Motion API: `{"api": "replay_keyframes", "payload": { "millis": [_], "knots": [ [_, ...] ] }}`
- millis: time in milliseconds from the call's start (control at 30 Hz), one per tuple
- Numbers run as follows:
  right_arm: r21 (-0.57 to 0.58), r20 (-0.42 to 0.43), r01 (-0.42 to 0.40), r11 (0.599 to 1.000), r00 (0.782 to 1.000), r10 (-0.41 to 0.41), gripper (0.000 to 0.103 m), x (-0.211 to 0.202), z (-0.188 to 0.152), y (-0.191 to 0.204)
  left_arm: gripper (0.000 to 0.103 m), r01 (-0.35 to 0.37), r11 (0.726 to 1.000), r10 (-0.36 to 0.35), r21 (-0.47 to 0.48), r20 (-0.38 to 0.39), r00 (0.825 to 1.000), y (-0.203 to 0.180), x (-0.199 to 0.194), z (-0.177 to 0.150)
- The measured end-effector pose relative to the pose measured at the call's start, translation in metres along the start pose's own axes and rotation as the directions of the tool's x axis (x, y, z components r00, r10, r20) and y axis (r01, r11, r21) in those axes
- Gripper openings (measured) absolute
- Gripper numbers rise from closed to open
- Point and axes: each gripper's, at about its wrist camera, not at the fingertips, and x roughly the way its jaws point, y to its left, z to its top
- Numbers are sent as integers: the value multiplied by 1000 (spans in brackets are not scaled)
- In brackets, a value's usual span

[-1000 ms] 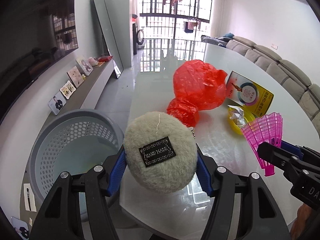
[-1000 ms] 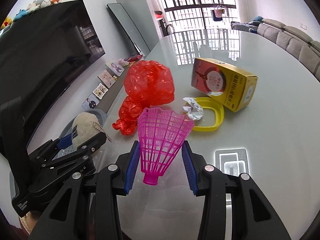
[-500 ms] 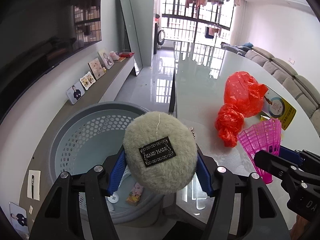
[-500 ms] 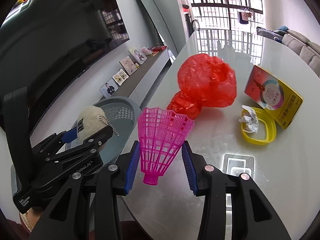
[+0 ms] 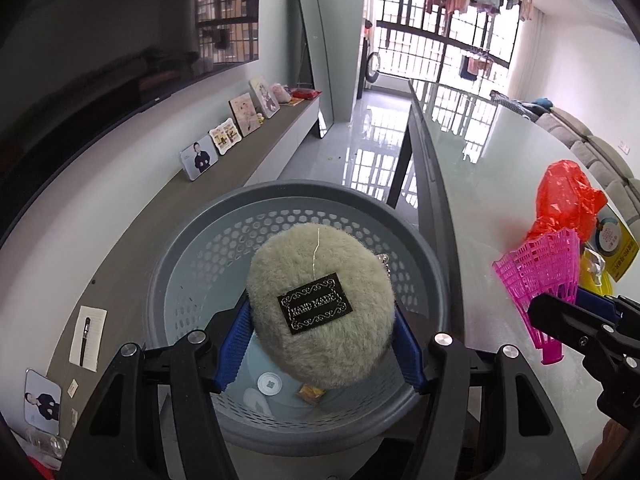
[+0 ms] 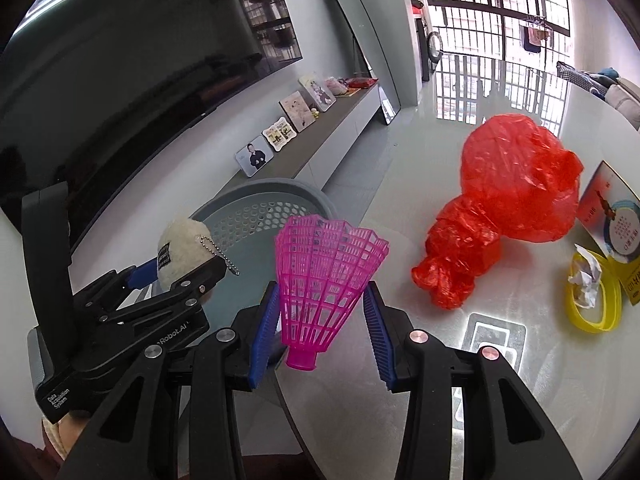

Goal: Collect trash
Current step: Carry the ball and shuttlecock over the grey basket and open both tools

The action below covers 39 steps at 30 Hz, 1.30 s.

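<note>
My left gripper (image 5: 320,346) is shut on a fluffy grey pompom (image 5: 320,304) with a black "HAND MADE" label and a ball chain. It hangs over the mouth of the grey perforated basket (image 5: 192,240), which stands on the floor beside the table. A white disc (image 5: 269,383) and an orange wrapper (image 5: 310,392) lie in the basket's bottom. My right gripper (image 6: 320,320) is shut on a pink plastic mesh cone (image 6: 324,264), above the table's left edge (image 6: 400,380), just right of the basket (image 6: 264,216).
On the table lie a crumpled red plastic bag (image 6: 516,184), a yellow ring lid (image 6: 596,320) with crumpled paper (image 6: 584,276) in it, and a yellow box (image 6: 612,216). A low shelf with photo frames (image 5: 200,156) runs along the left wall under a TV.
Both grippers have swung left off the table with their loads. The pompom now hangs over the basket instead of the tabletop, and the pink cone has reached the table's edge.
</note>
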Motion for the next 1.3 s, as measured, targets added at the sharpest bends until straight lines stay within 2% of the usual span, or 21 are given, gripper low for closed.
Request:
{"api": "replay_keyframes", "payload": {
  "millis": [167,533,867,1033,1300],
  "knots": [
    [-50,-31,-34,998,999,32,41,22,11,14,61,-47,998,46,-37,-25,999,22,11,0],
    [-122,-90,-100,987,992,90,41,74,30,38,62,-95,993,91,-69,-56,994,47,25,1],
    [-116,-108,-111,987,989,99,42,88,34,36,63,-110,991,105,-82,-64,992,47,22,-4],
    [-129,-96,-105,986,991,93,47,86,33,38,74,-117,989,113,-89,-52,992,49,18,-4],
    [-124,-89,-102,987,992,92,50,84,32,38,79,-126,988,122,-93,-50,991,51,14,-4]
  ]
}}
